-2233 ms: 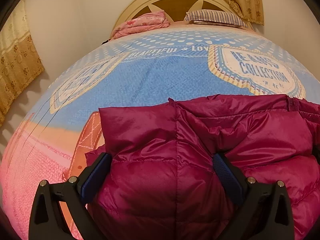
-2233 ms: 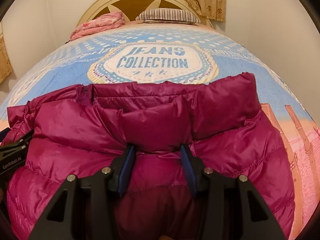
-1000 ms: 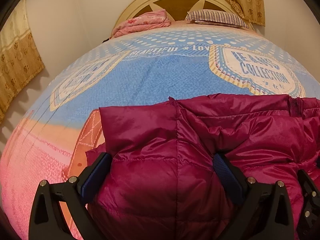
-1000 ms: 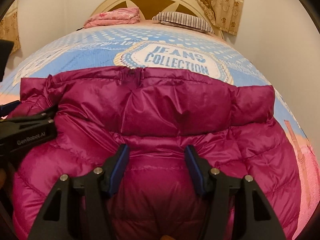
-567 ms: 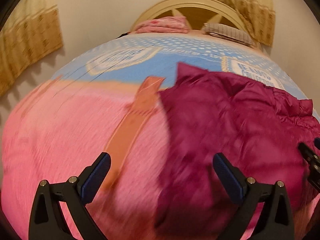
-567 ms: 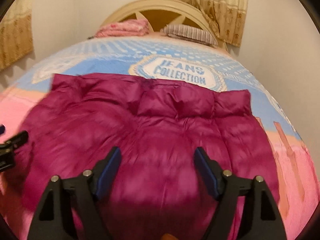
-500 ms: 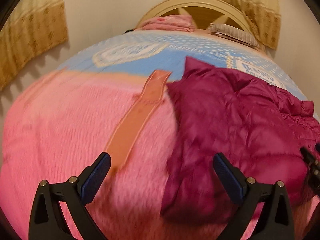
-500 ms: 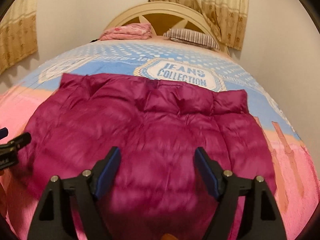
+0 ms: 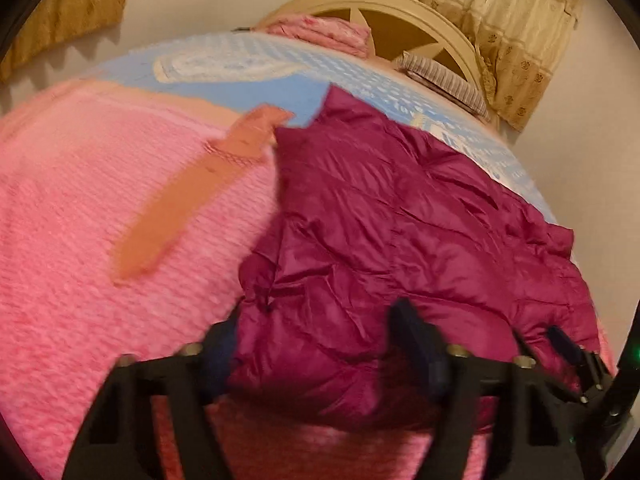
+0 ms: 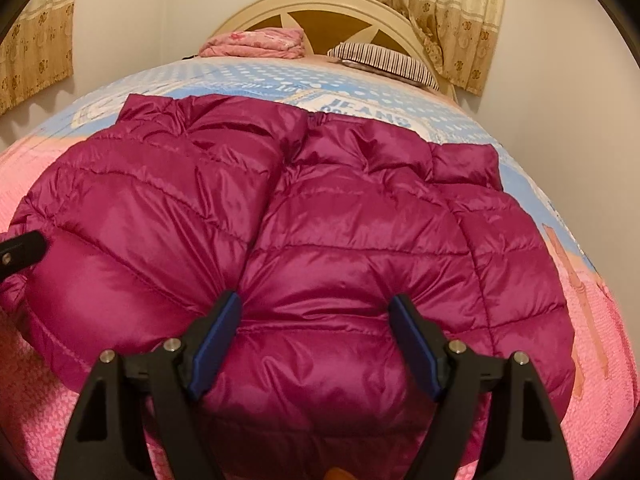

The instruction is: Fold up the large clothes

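Observation:
A magenta quilted down jacket [image 10: 320,216] lies spread on the bed, collar toward the headboard, and also shows in the left wrist view [image 9: 400,240]. My left gripper [image 9: 320,344] is open over the jacket's near left hem corner, with fabric bulging between its fingers. My right gripper [image 10: 316,332] is open over the middle of the near hem, a puffy fold of jacket between its fingers. The left gripper's tip shows at the left edge of the right wrist view [image 10: 20,250].
The bedspread [image 9: 100,220] is pink near me and blue with a "JEANS COLLECTION" print farther away. A folded pink blanket [image 10: 256,42] and a striped pillow [image 10: 384,60] lie by the cream headboard [image 10: 320,8]. Walls and curtains flank the bed.
Both grippers pulled back from the collar end to the near hem. The left gripper swung out to the left, then came onto the hem corner. The right gripper's fingers stand wider apart.

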`<state>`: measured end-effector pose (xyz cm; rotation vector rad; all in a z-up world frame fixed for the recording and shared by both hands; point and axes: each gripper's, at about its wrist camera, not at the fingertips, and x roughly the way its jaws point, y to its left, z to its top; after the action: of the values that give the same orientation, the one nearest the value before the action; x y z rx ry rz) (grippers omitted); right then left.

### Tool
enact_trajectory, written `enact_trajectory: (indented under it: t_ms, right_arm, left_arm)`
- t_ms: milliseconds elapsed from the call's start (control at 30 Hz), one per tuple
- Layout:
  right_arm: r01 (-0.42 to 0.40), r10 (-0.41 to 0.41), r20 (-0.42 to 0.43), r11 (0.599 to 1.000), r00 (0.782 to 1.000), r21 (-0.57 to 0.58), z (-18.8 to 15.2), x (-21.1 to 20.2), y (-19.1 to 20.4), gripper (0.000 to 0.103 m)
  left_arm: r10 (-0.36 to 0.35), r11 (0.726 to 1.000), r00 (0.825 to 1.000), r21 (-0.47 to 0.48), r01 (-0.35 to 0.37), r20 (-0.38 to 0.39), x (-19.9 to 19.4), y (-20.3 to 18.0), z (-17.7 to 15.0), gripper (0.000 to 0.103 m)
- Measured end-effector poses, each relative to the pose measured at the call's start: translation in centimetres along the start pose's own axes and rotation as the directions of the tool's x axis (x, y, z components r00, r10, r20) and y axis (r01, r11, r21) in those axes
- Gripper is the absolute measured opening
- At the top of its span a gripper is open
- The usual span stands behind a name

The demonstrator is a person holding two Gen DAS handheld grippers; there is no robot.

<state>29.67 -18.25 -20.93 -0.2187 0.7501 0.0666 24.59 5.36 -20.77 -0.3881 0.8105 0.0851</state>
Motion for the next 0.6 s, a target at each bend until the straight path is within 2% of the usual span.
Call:
enact_trajectory:
  t_ms: [33, 133, 167, 200, 267, 367, 533, 600]
  right_arm:
    - [-0.001, 0.001, 0.000, 1.000, 1.000, 0.001, 0.0, 0.0, 0.0, 0.080]
    - [-0.010, 0.010, 0.002, 1.000, 1.000, 0.010, -0.1, 0.2, -0.1, 0.080]
    - [-0.010, 0.010, 0.002, 1.000, 1.000, 0.011, -0.1, 0.2, -0.1, 0.080]
    - [-0.009, 0.009, 0.003, 1.000, 1.000, 0.010, -0.2, 0.1, -0.2, 0.080]
    - [0.007, -0.007, 0.004, 1.000, 1.000, -0.002, -0.2, 0.1, 0.2, 0.080]
    - [0.031, -0.030, 0.003, 0.999, 1.000, -0.009, -0.1, -0.1, 0.6, 0.080]
    - [0.046, -0.046, -0.005, 0.999, 0.999, -0.004, 0.0, -0.3, 1.7, 0.079]
    - [0.023, -0.023, -0.008, 1.000, 1.000, 0.001, 0.2, -0.5, 2.8, 0.079]
  left_arm:
    - [-0.003, 1.000, 1.000, 0.010, 0.003, 0.010, -0.1, -0.3, 0.0, 0.065]
    - [-0.024, 1.000, 1.000, 0.013, 0.024, 0.016, -0.1, -0.4, 0.0, 0.044]
    - [-0.022, 0.999, 1.000, 0.026, 0.021, 0.021, -0.1, -0.5, 0.0, 0.025]
    - [-0.019, 0.999, 0.999, 0.046, 0.017, 0.026, -0.1, -0.7, 0.1, 0.018]
    - [0.008, 0.994, 0.998, 0.107, -0.014, 0.060, -0.6, -1.6, 0.2, 0.010]
    - [0.016, 0.988, 0.994, 0.151, -0.033, 0.112, -1.9, -2.0, 0.3, 0.007]
    - [-0.022, 0.992, 0.988, 0.127, 0.002, 0.154, -5.0, -0.2, 1.5, 0.006]
    - [-0.002, 0.992, 0.984, 0.122, -0.020, 0.177, -6.7, 0.7, 1.8, 0.006]
